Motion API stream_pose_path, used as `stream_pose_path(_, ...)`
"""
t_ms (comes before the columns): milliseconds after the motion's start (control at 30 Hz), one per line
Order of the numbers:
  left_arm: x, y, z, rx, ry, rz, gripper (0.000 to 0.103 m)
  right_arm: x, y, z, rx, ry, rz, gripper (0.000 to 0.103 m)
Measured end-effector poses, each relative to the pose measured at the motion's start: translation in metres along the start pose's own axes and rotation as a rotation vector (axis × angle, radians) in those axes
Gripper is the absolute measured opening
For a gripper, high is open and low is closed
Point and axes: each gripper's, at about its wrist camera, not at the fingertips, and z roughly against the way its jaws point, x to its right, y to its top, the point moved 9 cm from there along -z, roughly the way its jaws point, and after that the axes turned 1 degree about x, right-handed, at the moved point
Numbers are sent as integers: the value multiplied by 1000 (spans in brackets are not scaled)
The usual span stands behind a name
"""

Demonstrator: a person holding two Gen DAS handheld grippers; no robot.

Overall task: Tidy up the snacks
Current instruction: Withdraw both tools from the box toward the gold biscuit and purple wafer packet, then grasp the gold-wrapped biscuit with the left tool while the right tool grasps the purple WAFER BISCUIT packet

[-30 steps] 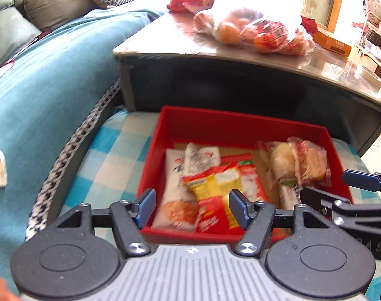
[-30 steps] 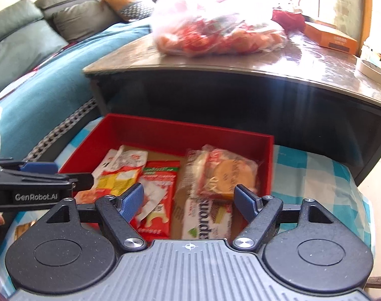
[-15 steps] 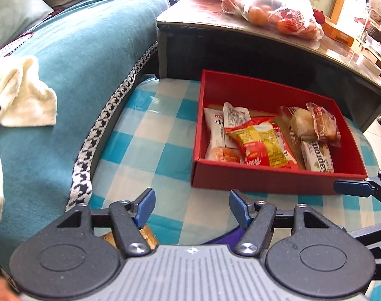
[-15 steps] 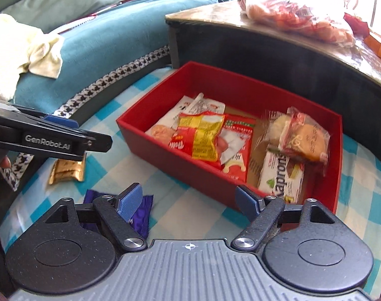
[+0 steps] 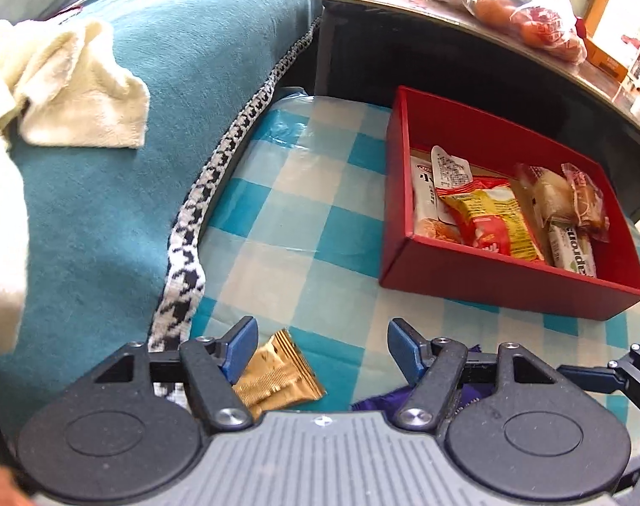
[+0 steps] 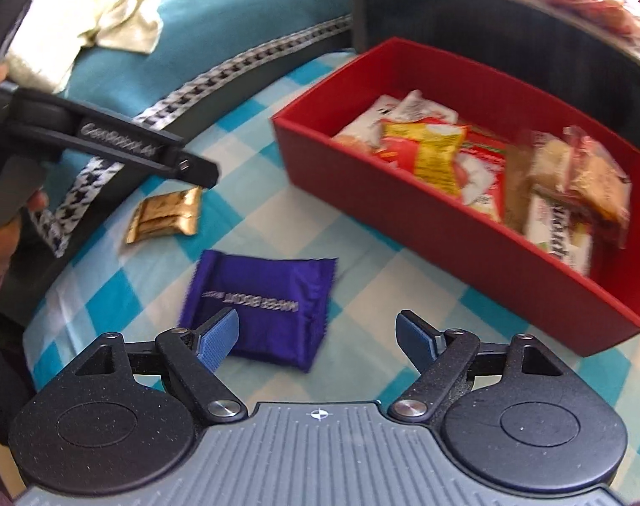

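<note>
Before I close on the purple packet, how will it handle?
The purple packet looks like glossy foil lying flat on the checked cloth, so probably light, slippery and apt to slide. Its puffy middle suggests it will crumple rather than stay stiff.

Your left tool has a ribbed grey body with a small white crosshair mark at its front edge, flanked by two round black discs with a fine speckled finish. From each disc a black link with a triangular cut-out and a silver screw head runs to a blue pad. Your right tool is built the same way: grey ribbed housing, crosshair mark, black discs, silver screws, and blue textured pads. Seen from the right wrist camera, the left tool shows a long black bar with white lettering too blurred to read, above a grey handle.
</note>
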Motion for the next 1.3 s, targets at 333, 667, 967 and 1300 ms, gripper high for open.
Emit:
stream_pose_path(333, -13, -28, -35, -122, 10, -96, 98, -14, -13, -13, -62, 69, -29, 87)
stream_pose_path(667, 5, -59, -26, -217, -2, -151, 99, -9, -26, -23, -112, 37, -71, 87)
stream_pose_path(967, 14, -86, -15, -264, -5, -268, 94, 1, -5, -23, -90, -39, -68, 87)
stream_pose_path(1300, 2, -80, -8, -261, -30, -185, 87, -18, 51, -71, -107, -98, 59, 87)
